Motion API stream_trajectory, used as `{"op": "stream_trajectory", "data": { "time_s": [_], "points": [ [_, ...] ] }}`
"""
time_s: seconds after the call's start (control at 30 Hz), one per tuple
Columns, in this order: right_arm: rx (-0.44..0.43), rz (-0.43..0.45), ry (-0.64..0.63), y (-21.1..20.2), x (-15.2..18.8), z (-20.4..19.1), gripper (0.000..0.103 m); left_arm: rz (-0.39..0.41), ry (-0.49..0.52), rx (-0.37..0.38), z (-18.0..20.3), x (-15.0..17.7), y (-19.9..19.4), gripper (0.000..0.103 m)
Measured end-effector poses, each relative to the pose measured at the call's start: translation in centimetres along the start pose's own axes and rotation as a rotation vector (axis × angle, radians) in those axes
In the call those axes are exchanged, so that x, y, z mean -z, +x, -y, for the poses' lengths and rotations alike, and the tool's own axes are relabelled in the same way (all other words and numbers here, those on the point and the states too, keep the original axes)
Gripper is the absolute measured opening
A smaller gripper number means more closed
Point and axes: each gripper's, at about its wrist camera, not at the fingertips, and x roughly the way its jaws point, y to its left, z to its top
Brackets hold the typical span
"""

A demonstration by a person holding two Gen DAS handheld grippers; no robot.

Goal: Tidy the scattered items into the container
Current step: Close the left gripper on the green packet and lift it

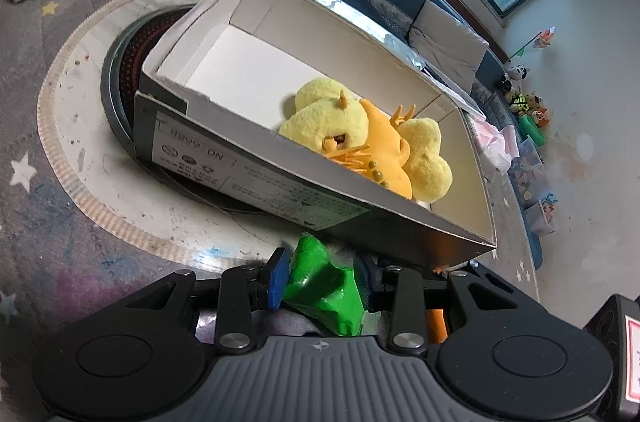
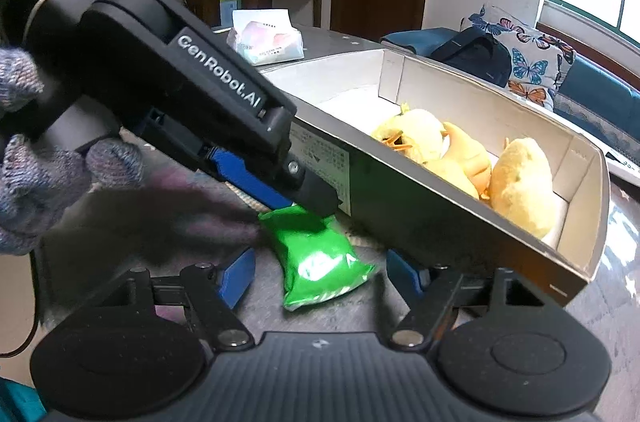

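In the right wrist view alone, a gloved hand steers the left gripper, its fingers clenched on the green packet; the right gripper gapes.

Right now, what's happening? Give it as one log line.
stage: pickup | left gripper: shut on green packet | right gripper: open around packet, not gripping | box: holds yellow plush toys

The left tongs' black housing reads "GenRobot.AI" in white along its arm, with "DAS" on the block behind it. The cardboard box carries an upside-down label reading "NO.6688" in the left wrist view; its remaining fine print is too small to read.
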Motion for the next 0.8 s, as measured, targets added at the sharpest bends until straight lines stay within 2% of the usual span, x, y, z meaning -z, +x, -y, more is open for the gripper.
{"op": "stream_trajectory", "data": {
  "time_s": [0.2,0.33,0.43,0.53,0.8],
  "points": [
    [-0.017,-0.006,-0.002,0.4,-0.2,0.3,0.075,-0.003,0.007,-0.001,0.0,0.1,0.2,0.038],
    [-0.034,-0.016,-0.012,0.2,-0.2,-0.2,0.069,-0.004,0.027,-0.011,0.2,0.1,0.5,0.038],
    [-0.056,-0.035,-0.019,0.1,0.0,-0.7,0.062,-0.015,0.021,-0.001,0.1,0.2,0.7,0.037],
    [-0.049,-0.037,-0.023,0.1,0.1,-1.0,0.061,-0.021,0.024,-0.005,0.2,0.4,0.9,0.037],
    [-0.037,-0.045,-0.006,0.8,0.0,-1.0,0.05,-0.022,0.025,-0.019,0.1,0.4,-0.1,0.038]
  ]
}}
